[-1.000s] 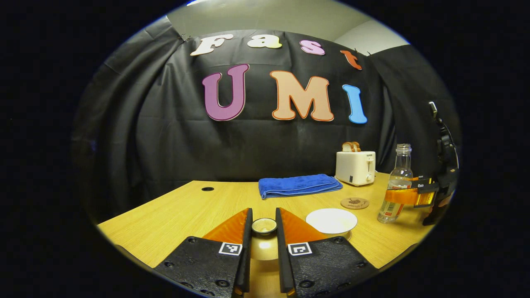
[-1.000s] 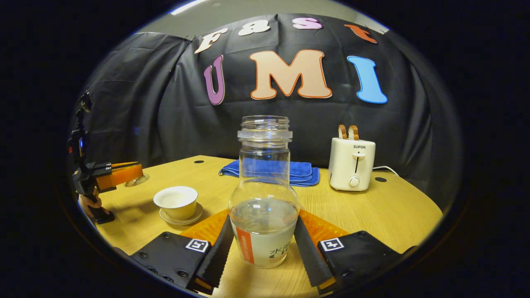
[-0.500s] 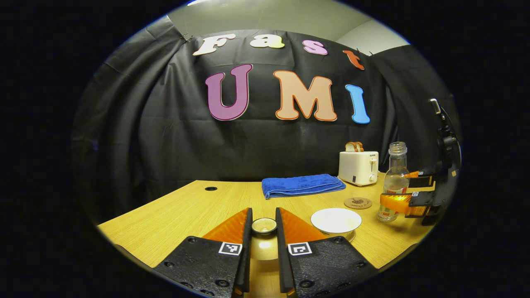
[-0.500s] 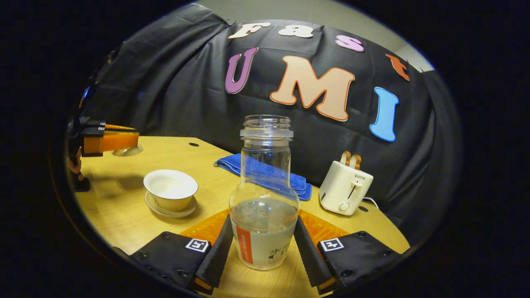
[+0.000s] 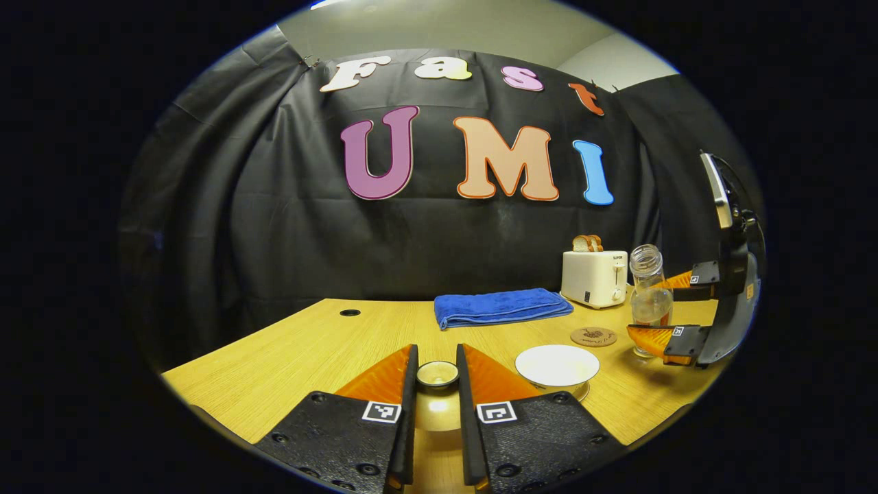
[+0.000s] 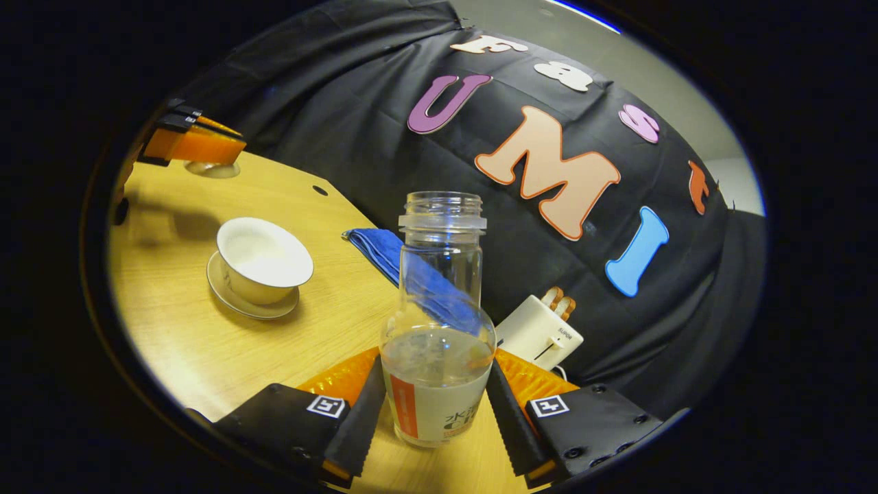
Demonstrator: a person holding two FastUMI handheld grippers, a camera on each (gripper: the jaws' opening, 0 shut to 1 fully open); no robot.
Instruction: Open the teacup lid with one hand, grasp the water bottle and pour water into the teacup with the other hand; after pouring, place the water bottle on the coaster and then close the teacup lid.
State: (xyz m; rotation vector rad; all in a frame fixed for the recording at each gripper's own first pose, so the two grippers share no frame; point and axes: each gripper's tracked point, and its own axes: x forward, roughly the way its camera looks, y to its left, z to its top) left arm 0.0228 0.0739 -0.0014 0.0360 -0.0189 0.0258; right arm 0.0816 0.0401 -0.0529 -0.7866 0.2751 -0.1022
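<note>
The left gripper view looks level across the wooden table (image 5: 288, 350) and shows the round coaster (image 5: 593, 336) lying bare between the teacup (image 5: 557, 363) and the toaster (image 5: 594, 278); the right gripper view is tilted and shows the saucer (image 6: 250, 302) under the cup. The left gripper (image 5: 437, 384) is clamped on the knob of the teacup lid (image 5: 437, 374), both fingers pressing its sides, holding it above the table just beside the open cup. The right gripper (image 6: 435, 405) grips the water bottle (image 6: 437, 329) by its labelled lower body with both fingers; the uncapped bottle leans toward the cup and is lifted off the table. The bottle holds water to roughly its lower half. The cup's white inside looks empty. A folded blue towel (image 5: 501, 307) lies near the wall, and 2 slices of bread (image 5: 585, 243) stand in the toaster.
</note>
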